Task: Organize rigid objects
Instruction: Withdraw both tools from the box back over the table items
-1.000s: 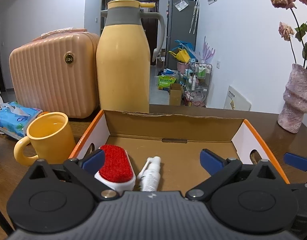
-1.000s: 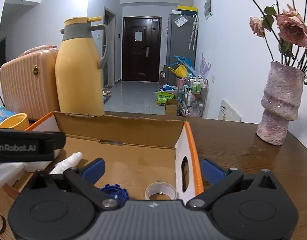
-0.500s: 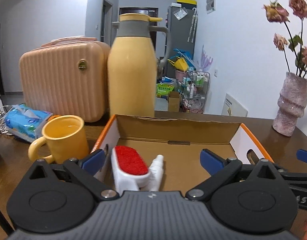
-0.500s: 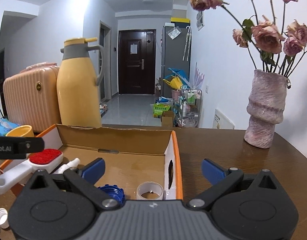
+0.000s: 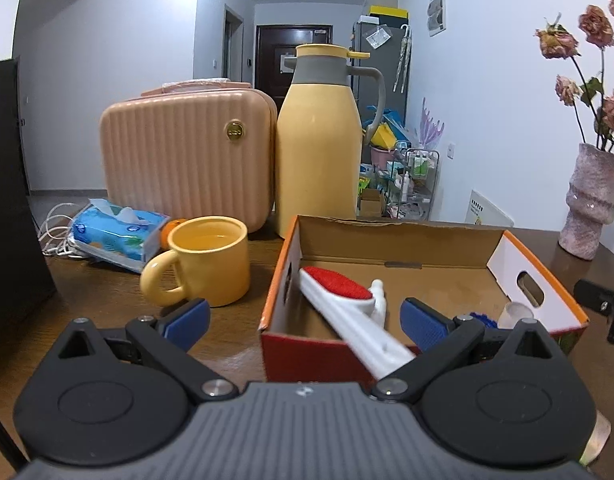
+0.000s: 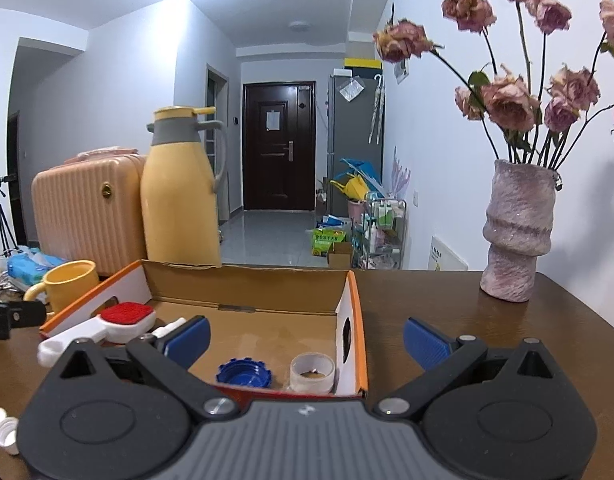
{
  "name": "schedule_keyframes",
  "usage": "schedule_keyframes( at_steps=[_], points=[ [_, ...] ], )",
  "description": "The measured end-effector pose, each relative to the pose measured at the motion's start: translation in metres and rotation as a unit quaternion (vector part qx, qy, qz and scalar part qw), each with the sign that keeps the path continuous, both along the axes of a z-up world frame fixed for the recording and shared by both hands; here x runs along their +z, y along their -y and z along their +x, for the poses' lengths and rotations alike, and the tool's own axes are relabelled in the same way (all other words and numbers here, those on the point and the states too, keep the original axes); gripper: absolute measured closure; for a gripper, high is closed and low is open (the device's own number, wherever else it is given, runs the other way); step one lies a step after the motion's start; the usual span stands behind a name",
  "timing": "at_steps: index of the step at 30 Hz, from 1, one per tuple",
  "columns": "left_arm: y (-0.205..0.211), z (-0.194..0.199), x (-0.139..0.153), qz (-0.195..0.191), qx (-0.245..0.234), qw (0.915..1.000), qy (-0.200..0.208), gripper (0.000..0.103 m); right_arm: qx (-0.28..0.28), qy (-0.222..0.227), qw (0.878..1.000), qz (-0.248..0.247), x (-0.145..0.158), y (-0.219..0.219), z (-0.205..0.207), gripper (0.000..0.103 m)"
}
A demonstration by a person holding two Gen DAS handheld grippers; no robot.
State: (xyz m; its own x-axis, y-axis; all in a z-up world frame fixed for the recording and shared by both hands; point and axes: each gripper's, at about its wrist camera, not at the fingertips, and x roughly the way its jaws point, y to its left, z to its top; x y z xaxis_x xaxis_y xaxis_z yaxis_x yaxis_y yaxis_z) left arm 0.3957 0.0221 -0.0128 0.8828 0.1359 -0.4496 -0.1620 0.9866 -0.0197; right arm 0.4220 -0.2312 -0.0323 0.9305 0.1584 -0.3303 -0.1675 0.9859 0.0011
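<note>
Left gripper (image 5: 303, 318) and right gripper (image 6: 305, 338) both spread wide, holding nothing. Lint brush (image 5: 347, 304) lies in the cardboard box (image 5: 399, 236) at its left side, handle sticking out over the near wall, spray bottle (image 5: 377, 300) just beside it. Blue cap (image 6: 244, 374) and small jar (image 6: 311, 372) sit in the near right corner.

On the table (image 6: 447, 300), a box (image 5: 427, 240) holds a brush (image 5: 339, 292), cap (image 6: 244, 374) and small cup (image 6: 311, 372), with a mug (image 5: 203, 260) to its left, a jug (image 5: 319, 148) and case (image 5: 183, 160) behind, a vase (image 6: 517, 236) near the right edge.
</note>
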Motion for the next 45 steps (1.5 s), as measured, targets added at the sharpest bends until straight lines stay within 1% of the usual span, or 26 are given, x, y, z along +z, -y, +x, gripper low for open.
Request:
schedule_keyframes(
  at_steps=[3,11,21,27,30,37,45],
  points=[
    [-0.002,-0.012,-0.002,0.008,0.001,1.0,0.003,0.0,0.003,0.002,1.0,0.0,0.001,-0.002,-0.016,0.0],
    [-0.01,-0.045,-0.008,0.008,-0.002,1.0,0.003,0.0,0.009,-0.006,1.0,-0.007,-0.005,-0.006,-0.054,0.0],
    [-0.016,-0.082,-0.026,0.019,-0.018,0.9997,-0.003,0.0,0.009,-0.032,0.999,-0.004,-0.022,-0.006,-0.087,0.0],
    [-0.024,-0.098,-0.04,0.016,-0.017,0.9996,-0.013,0.0,0.007,-0.034,0.999,-0.005,-0.026,-0.006,-0.107,0.0],
    [-0.027,-0.104,-0.049,0.02,-0.016,0.9993,-0.026,0.0,0.005,-0.035,0.999,-0.006,-0.029,-0.007,-0.119,0.0],
    [-0.036,-0.118,-0.052,0.002,-0.02,0.9995,-0.025,0.0,-0.003,-0.039,0.999,-0.011,-0.035,-0.004,-0.142,0.0],
    [-0.045,-0.128,-0.055,-0.009,-0.027,0.9992,-0.027,0.0,0.0,-0.054,0.997,-0.05,-0.045,-0.01,-0.169,0.0]
  ],
)
